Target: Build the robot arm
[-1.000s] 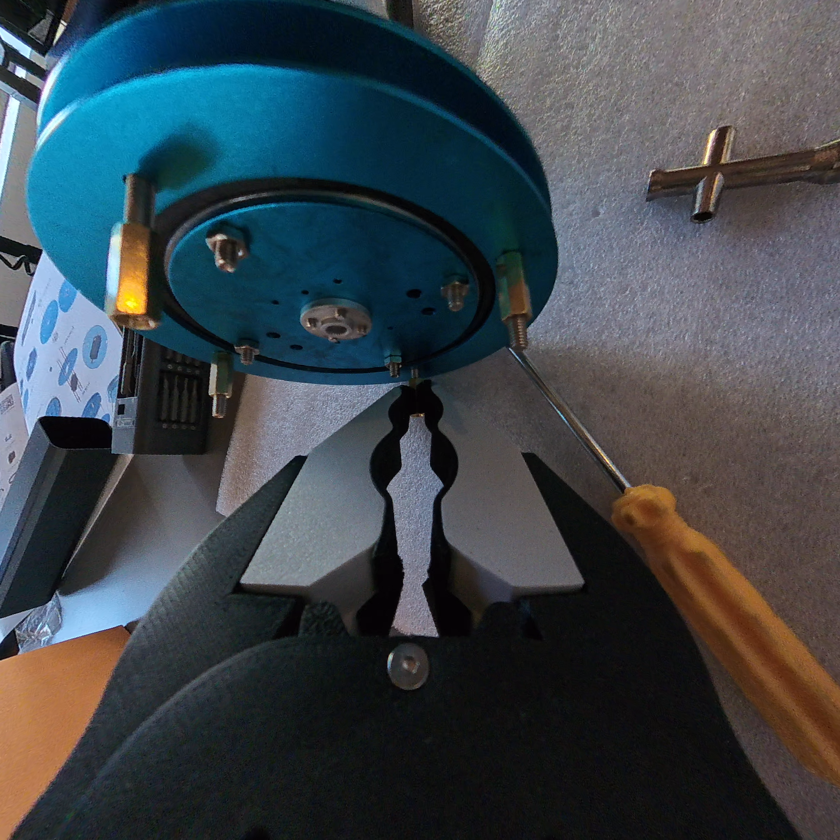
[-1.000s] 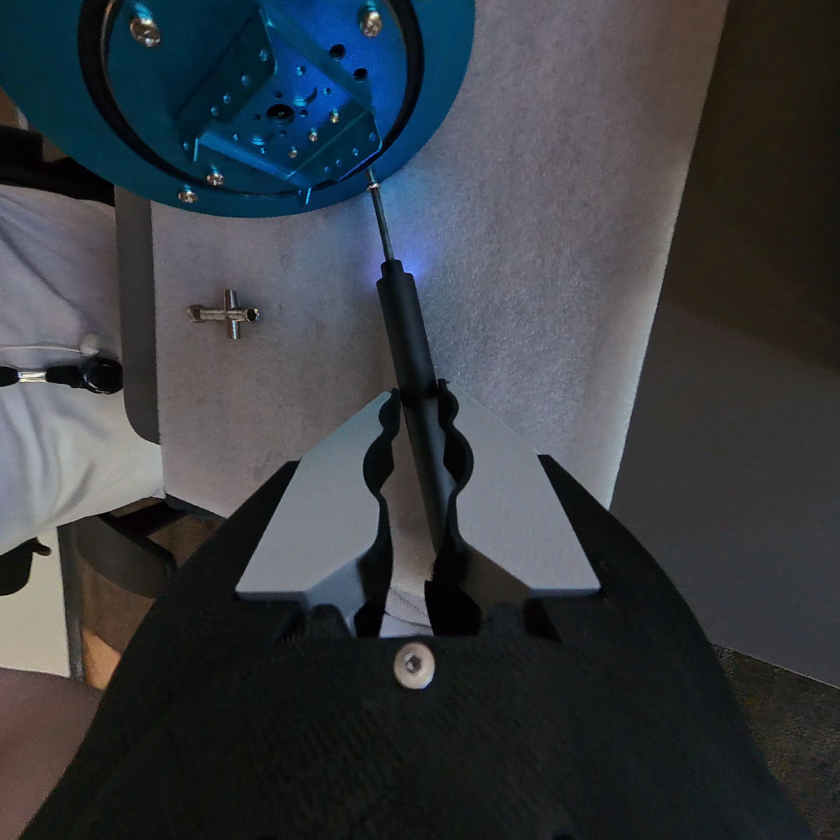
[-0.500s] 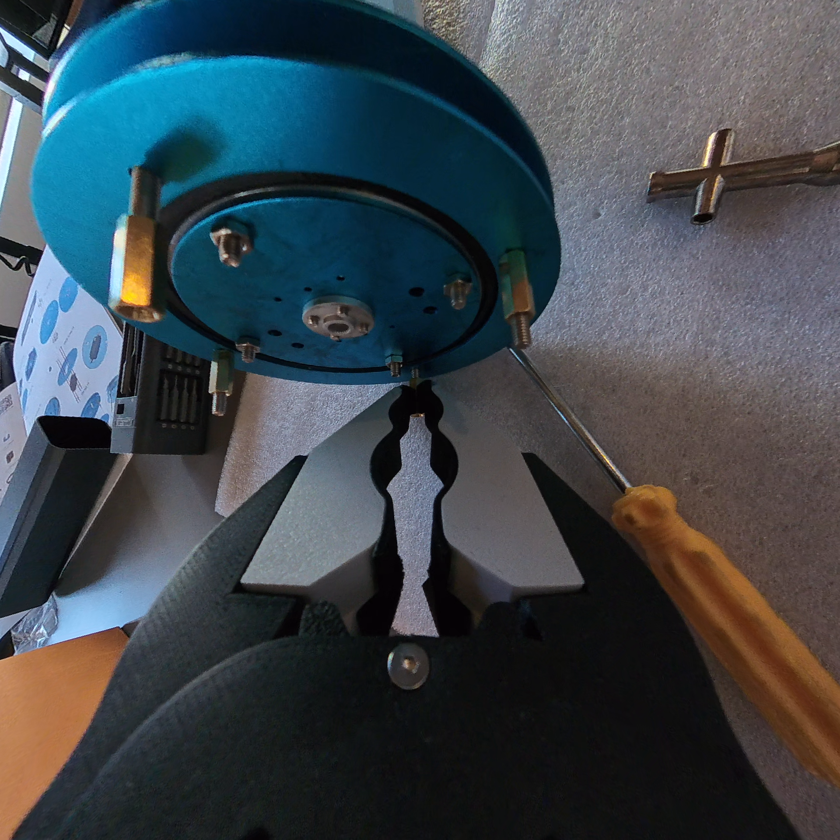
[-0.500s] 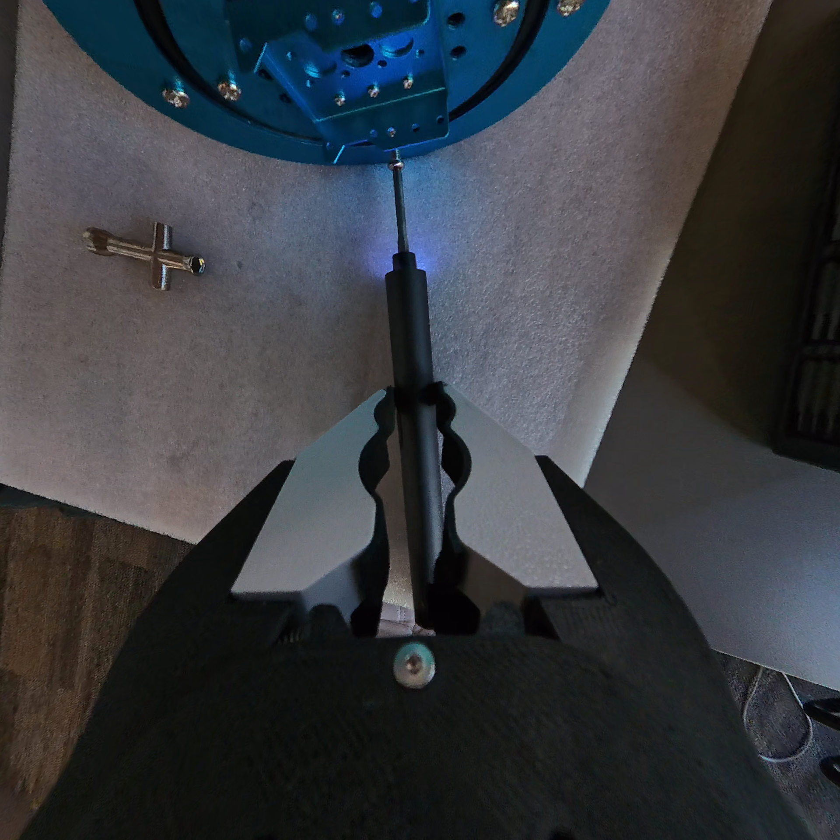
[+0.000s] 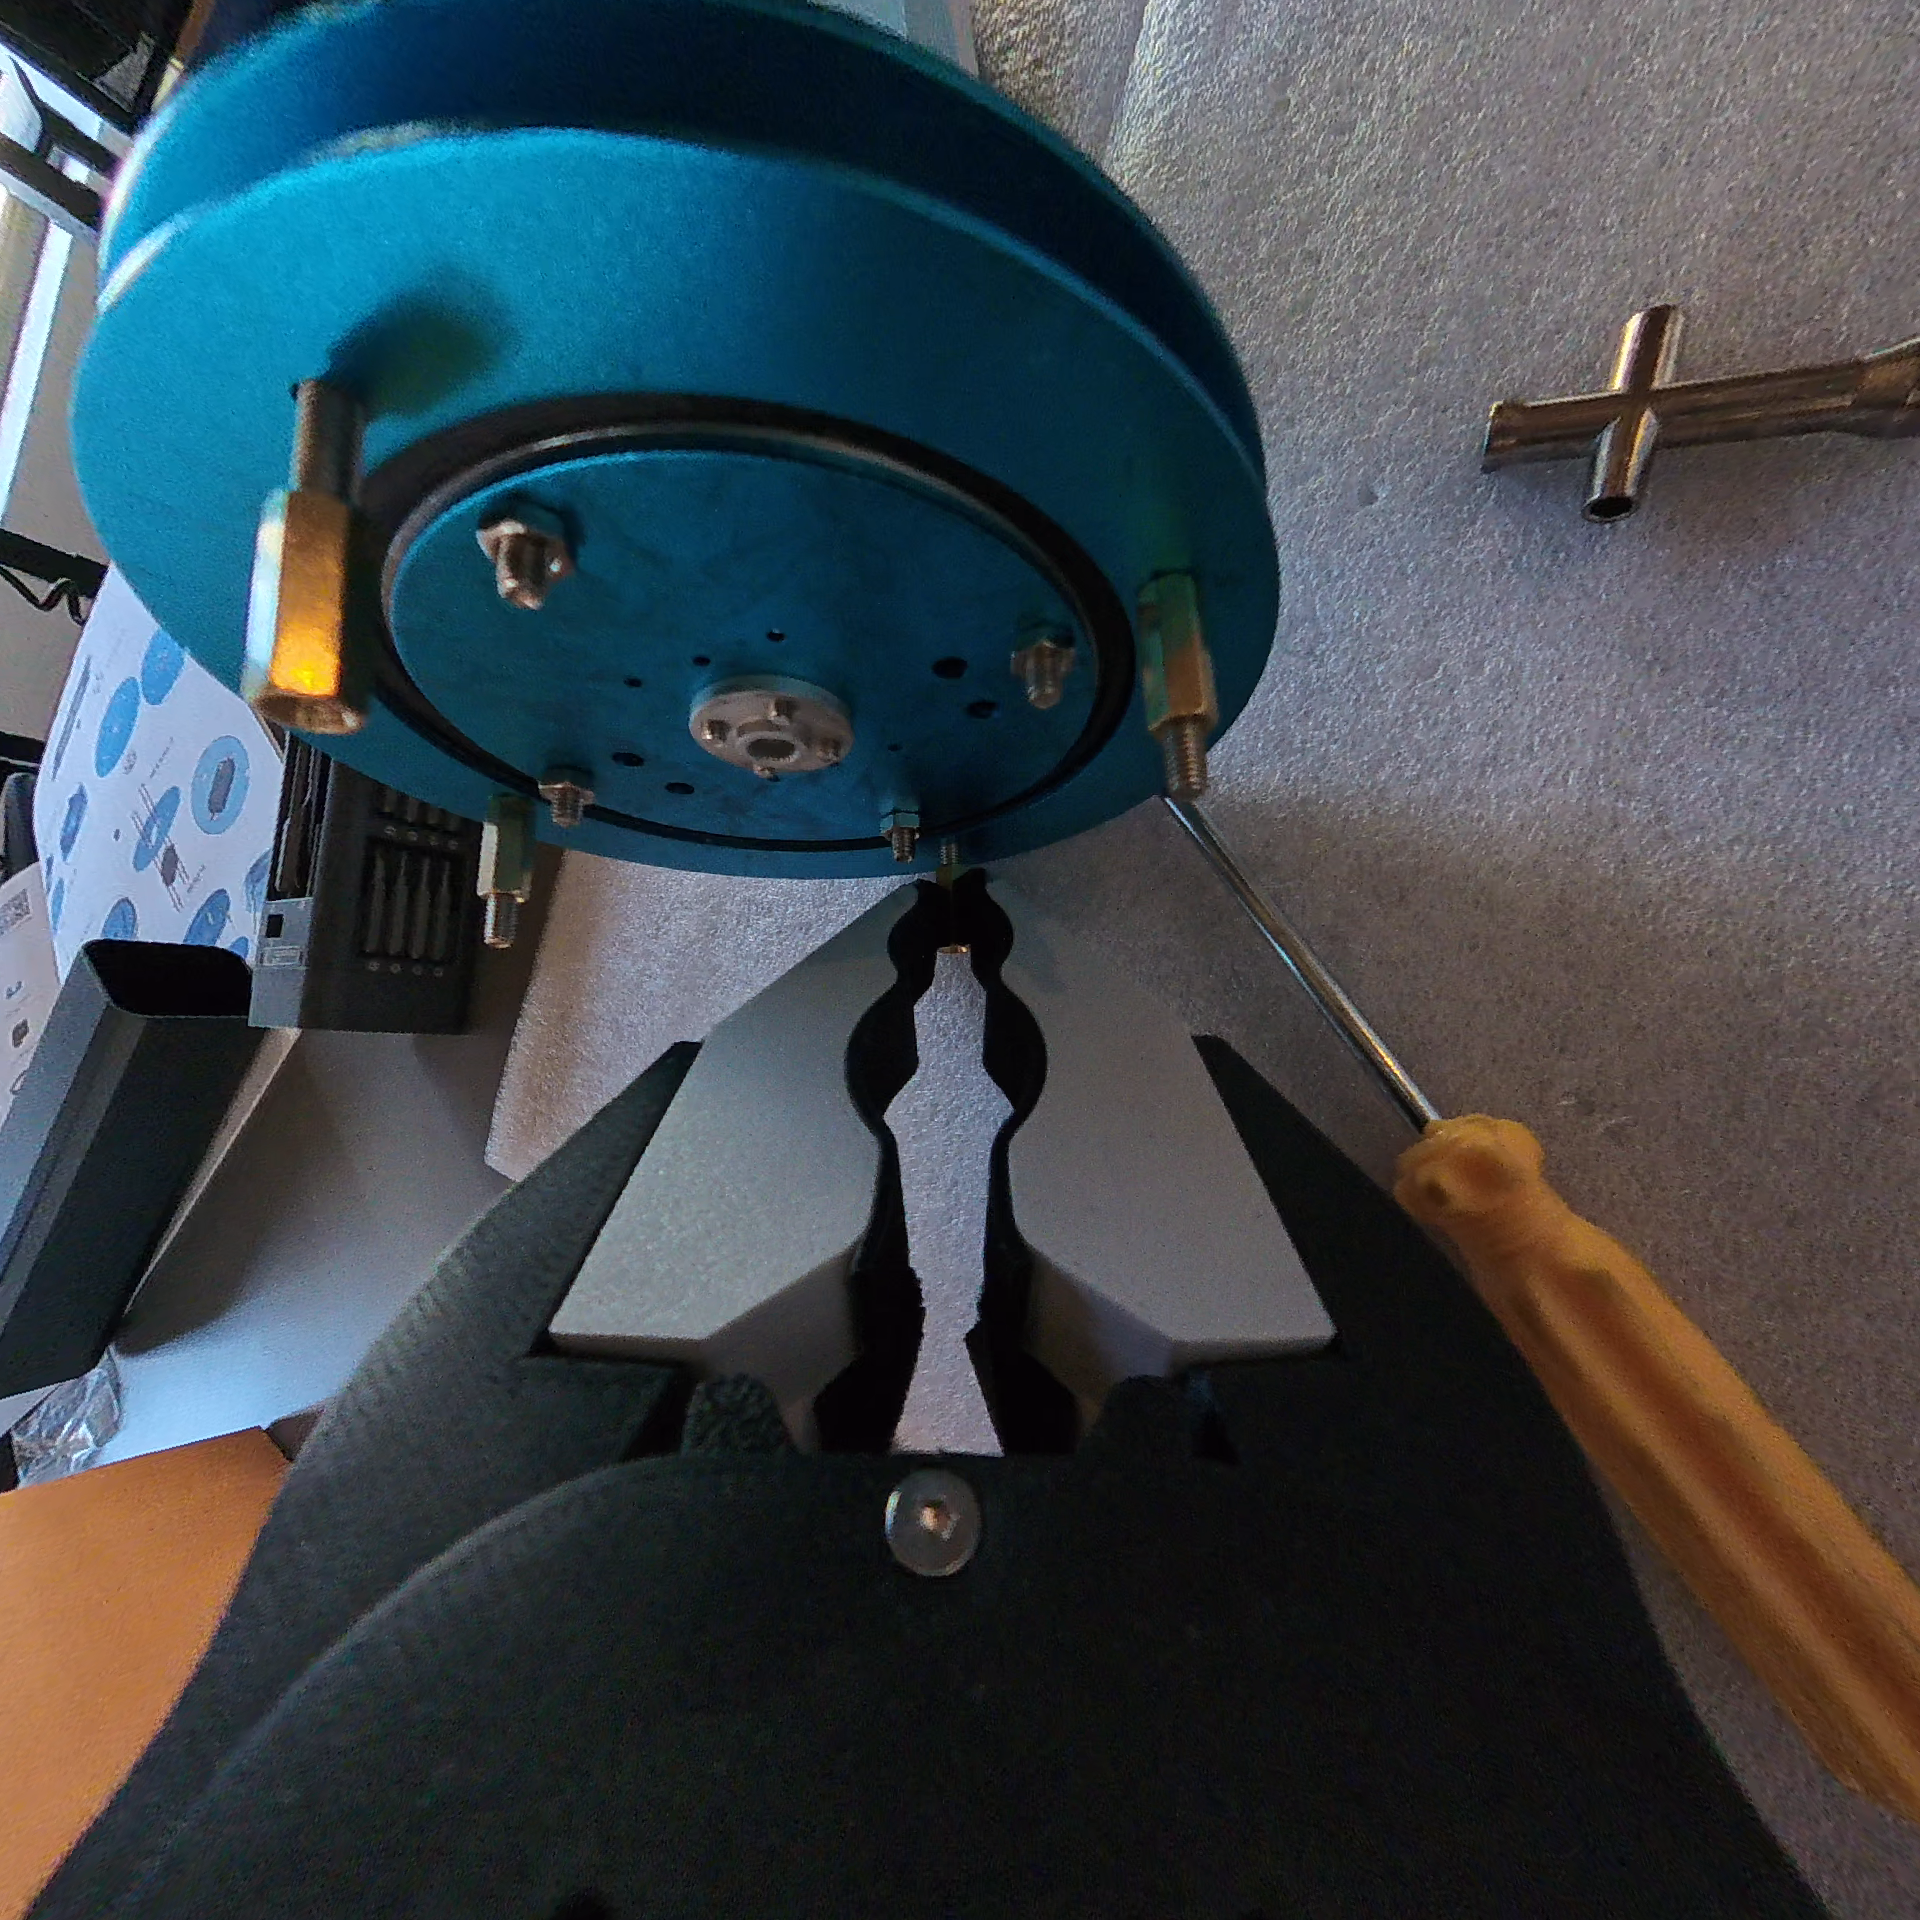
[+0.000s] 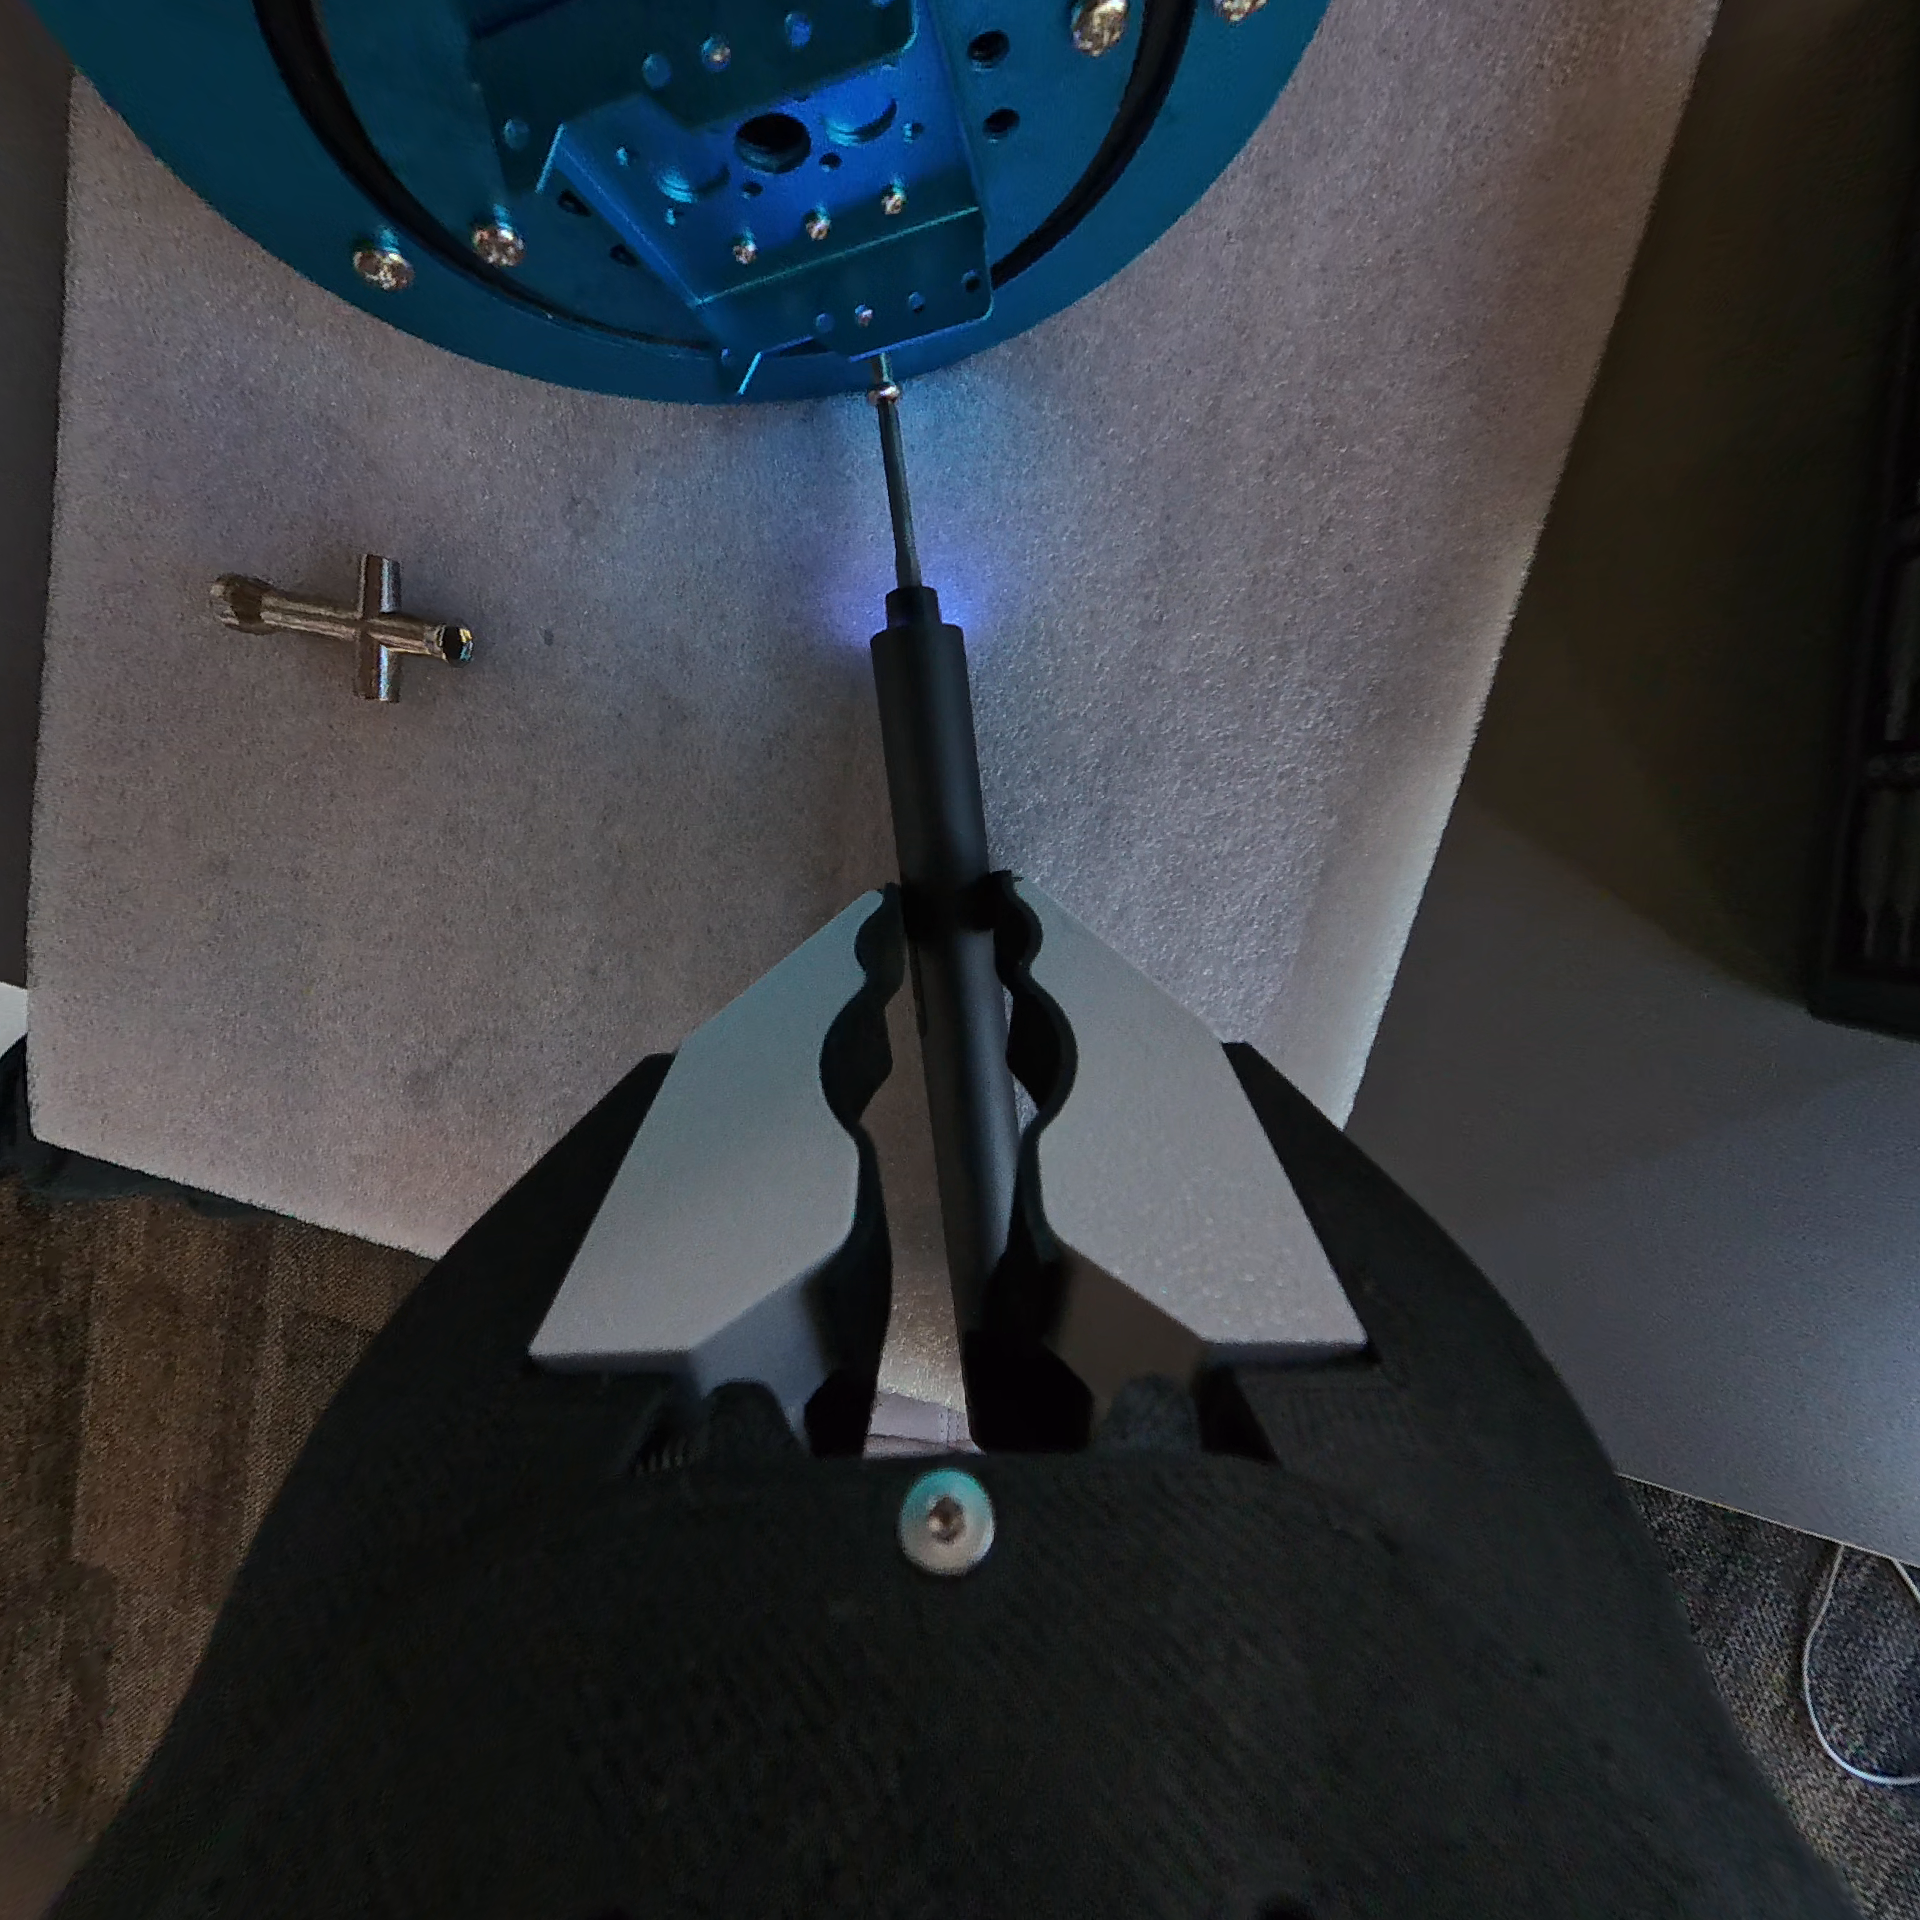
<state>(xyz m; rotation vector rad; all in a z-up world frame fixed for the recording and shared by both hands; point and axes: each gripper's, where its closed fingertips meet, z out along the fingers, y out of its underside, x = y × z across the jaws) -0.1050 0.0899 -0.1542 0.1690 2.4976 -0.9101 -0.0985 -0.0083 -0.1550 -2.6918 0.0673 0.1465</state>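
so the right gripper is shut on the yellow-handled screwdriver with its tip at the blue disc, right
Not quite. The right gripper is shut on a slim black screwdriver, its tip at the blue disc, as the right wrist view shows. The yellow-handled screwdriver lies loose on the foam mat.

The left wrist view is bright, with warm sun from about ten o'clock. A brass post [image 5: 301,613] glows gold, and the blue disc [image 5: 665,343] casts a soft shadow on the grey foam mat [image 5: 1558,831]. The yellow screwdriver handle [image 5: 1662,1434] looks blurry near four o'clock. The right wrist view is dim. A small blue-white light shines at the black screwdriver [image 6: 935,790] tip. Straight edges bend near the corners.
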